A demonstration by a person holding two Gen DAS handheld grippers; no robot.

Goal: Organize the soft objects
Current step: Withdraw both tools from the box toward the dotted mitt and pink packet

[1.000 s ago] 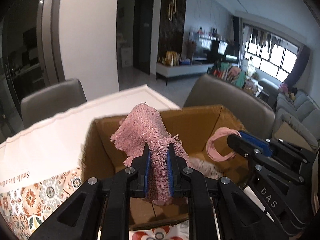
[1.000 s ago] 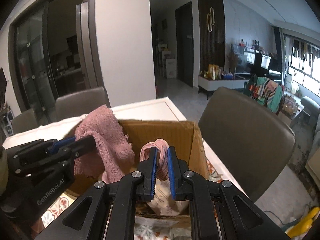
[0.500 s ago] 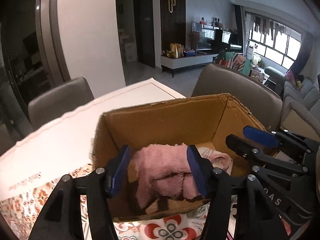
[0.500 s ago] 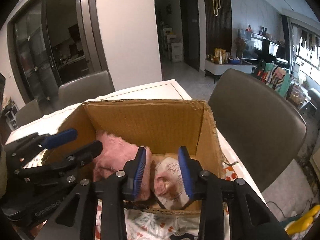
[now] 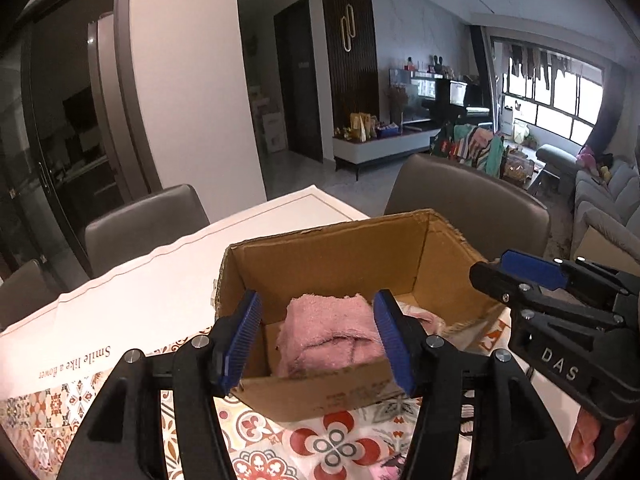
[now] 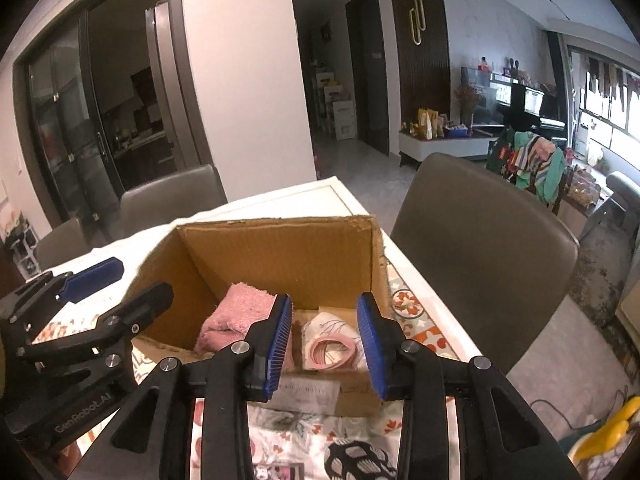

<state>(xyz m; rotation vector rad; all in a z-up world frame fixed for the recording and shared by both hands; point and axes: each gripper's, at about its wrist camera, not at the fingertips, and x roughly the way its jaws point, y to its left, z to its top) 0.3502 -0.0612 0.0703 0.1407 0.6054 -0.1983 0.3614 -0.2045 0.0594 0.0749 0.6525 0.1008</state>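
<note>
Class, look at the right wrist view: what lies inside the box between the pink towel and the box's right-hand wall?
In the right wrist view, a pink coiled band on a white patterned cloth lies between the pink towel and the right wall of the cardboard box.

Readable text from my two wrist cameras

I read "DAS" on the right gripper (image 5: pixel 520 280), "GenRobot.AI" on the left gripper (image 6: pixel 120 284), and "Smile like a flower" on the tablecloth (image 5: pixel 76 360).
</note>
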